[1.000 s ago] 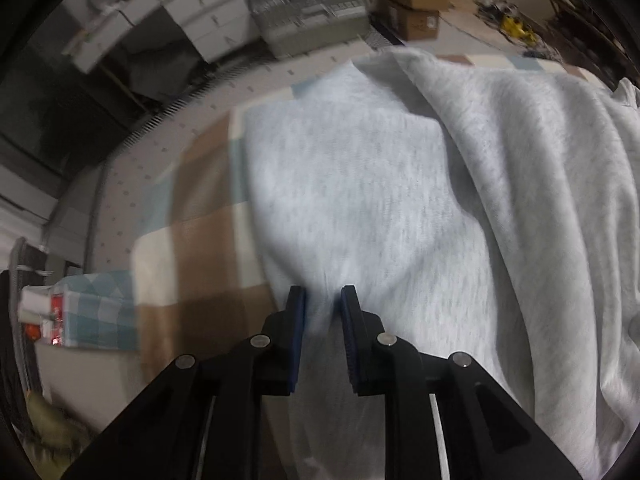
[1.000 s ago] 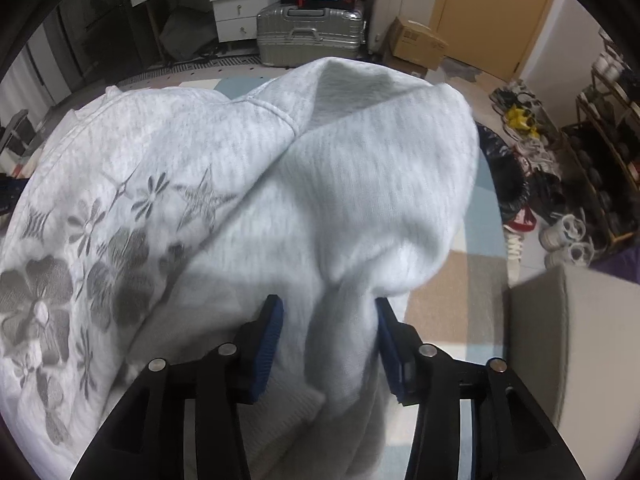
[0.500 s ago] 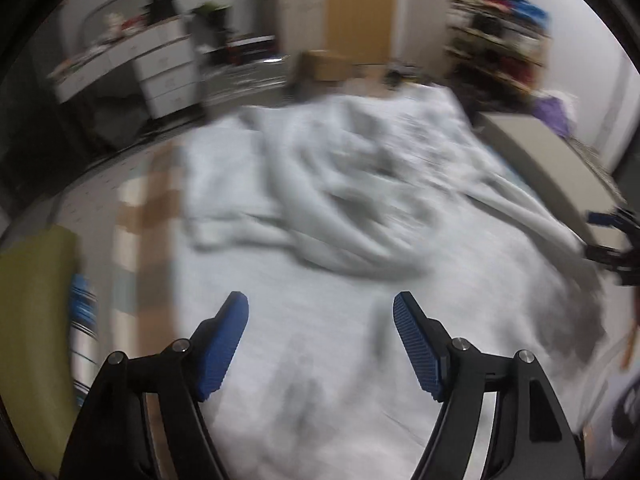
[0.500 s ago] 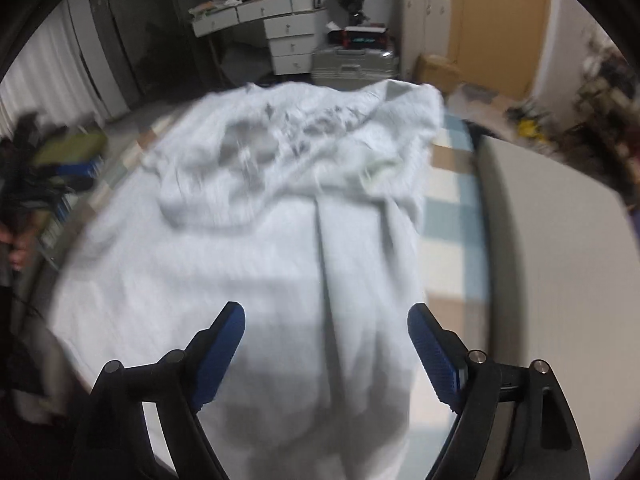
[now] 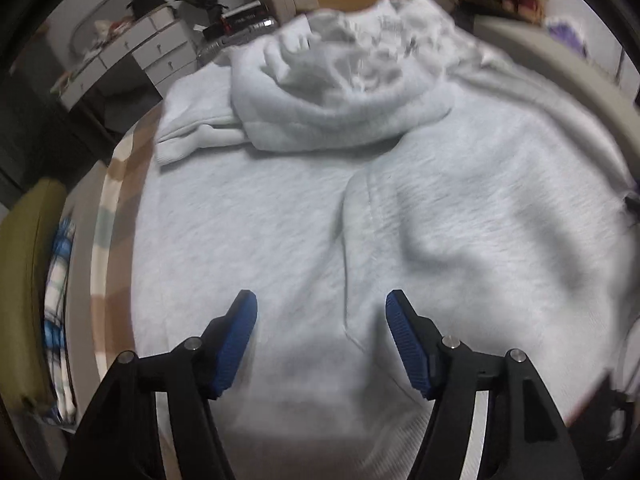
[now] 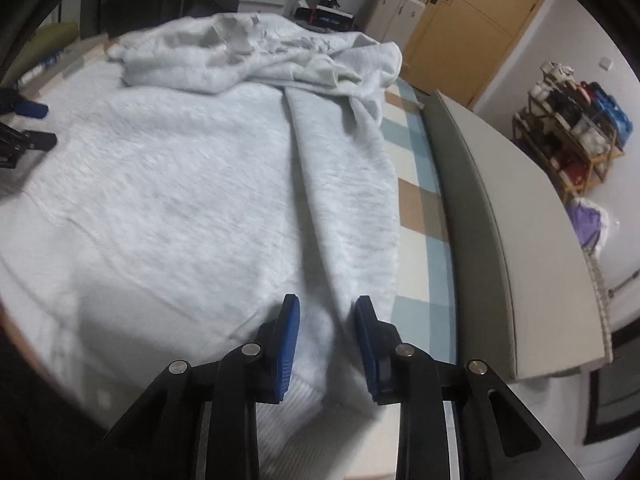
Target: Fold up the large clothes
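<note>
My left gripper (image 5: pixel 320 340) hangs over the light grey sweatshirt (image 5: pixel 360 220), jaws spread wide with nothing between them, the blue pads (image 5: pixel 236 344) either side of a seam that runs up the cloth. The sweatshirt lies spread across a bed whose checked cover (image 5: pixel 114 216) of tan, cream and pale blue shows along its left edge; the far part of the garment is heaped in a rumpled mound (image 5: pixel 344 92), and one cuffed sleeve (image 5: pixel 192 132) pokes out to the left of that heap. My right gripper (image 6: pixel 328 344) sits low at the near hem, jaws partly apart around a raised fold of the sweatshirt (image 6: pixel 200 200); whether the pads (image 6: pixel 288 344) actually press the cloth I cannot tell. From there a long crease (image 6: pixel 304 184) runs away toward the bunched-up far end. The checked cover (image 6: pixel 416 200) shows again to the right of the cloth, beside a grey padded board (image 6: pixel 500 220). Beyond the bed stand a white drawer unit (image 5: pixel 132 56), a wooden door (image 6: pixel 472 28) and a shoe rack (image 6: pixel 576 120).
</note>
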{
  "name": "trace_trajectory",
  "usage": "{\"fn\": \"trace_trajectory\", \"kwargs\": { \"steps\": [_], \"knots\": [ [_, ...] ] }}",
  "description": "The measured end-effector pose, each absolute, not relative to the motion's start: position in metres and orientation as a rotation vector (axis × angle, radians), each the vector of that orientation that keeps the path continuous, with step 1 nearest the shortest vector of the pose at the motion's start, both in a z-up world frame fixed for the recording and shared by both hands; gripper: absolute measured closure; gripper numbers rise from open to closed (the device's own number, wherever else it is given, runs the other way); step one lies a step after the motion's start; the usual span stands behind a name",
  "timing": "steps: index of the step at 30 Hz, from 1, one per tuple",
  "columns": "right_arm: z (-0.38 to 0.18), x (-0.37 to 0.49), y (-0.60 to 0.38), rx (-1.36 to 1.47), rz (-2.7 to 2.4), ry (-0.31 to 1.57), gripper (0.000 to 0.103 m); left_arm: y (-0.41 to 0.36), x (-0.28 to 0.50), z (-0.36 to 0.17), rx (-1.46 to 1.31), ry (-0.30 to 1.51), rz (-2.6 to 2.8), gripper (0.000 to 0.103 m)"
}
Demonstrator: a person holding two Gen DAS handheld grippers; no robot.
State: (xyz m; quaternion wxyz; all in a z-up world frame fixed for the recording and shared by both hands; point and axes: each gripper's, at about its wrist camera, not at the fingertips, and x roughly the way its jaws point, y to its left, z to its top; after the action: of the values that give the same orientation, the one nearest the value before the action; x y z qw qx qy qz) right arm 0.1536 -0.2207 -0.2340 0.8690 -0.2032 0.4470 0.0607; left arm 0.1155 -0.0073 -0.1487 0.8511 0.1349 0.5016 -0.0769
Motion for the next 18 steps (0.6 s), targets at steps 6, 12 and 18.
{"fn": "trace_trajectory", "kwargs": {
  "steps": [6,12,18],
  "knots": [
    [-0.207,0.099,-0.176,-0.32,0.519,0.802,0.029,-0.017,0.069,-0.136,0.24,0.99,-0.255,0.039],
    [-0.254,0.104,-0.115,-0.421,0.602,0.896,0.031,-0.017,0.055,-0.161,0.195,1.047,-0.27,0.039],
    [-0.243,0.115,-0.108,-0.3,0.584,0.817,0.099,-0.01,0.041,-0.159,0.147,1.044,-0.25,0.039]
  ]
}}
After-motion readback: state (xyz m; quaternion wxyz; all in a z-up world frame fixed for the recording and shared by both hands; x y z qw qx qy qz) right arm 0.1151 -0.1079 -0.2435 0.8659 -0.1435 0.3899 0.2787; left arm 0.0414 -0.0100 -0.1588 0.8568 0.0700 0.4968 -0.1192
